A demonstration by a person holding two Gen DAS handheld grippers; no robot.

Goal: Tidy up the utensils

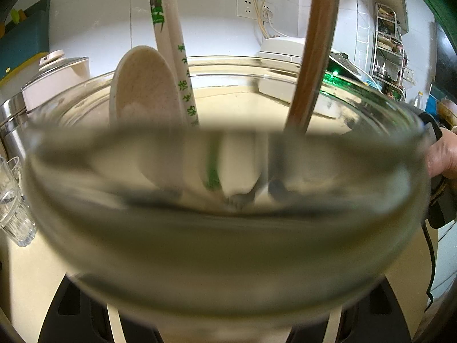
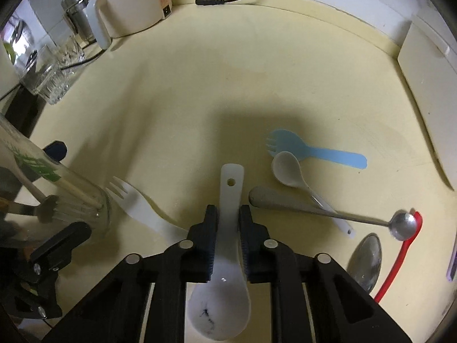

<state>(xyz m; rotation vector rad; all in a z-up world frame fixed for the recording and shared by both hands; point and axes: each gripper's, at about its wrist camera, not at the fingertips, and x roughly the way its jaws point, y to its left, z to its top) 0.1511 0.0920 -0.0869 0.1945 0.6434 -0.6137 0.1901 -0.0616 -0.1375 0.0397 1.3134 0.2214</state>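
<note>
Nearest your right wrist camera, the white rice paddle [image 2: 227, 257] sits clamped between the fingers of your right gripper [image 2: 228, 214]. Its long axis runs straight ahead along the fingers: the rounded blade lies back under the camera, and the handle end with its hanging hole points forward over the cream countertop [image 2: 228, 85].

Your left gripper [image 2: 51, 245] holds the glass jar [image 1: 228, 228] by its wall; in the left wrist view the jar fills the frame, and the fingers show only as dark shapes below it. The jar holds a pale speckled spoon [image 1: 145, 91], bowl end up, a pair of white chopsticks [image 1: 171, 43] printed with green characters too distorted to read, and a brown wooden handle [image 1: 314, 51], all standing roughly upright.

Loose on the countertop lie a white fork [image 2: 137, 203] just beside the jar, a blue spork [image 2: 308, 148], a beige spoon [image 2: 288, 168], a long-handled metal spoon [image 2: 328, 213] crossing the beige spoon's handle, a large metal spoon [image 2: 365, 260] and a red utensil [image 2: 400, 251].
</note>
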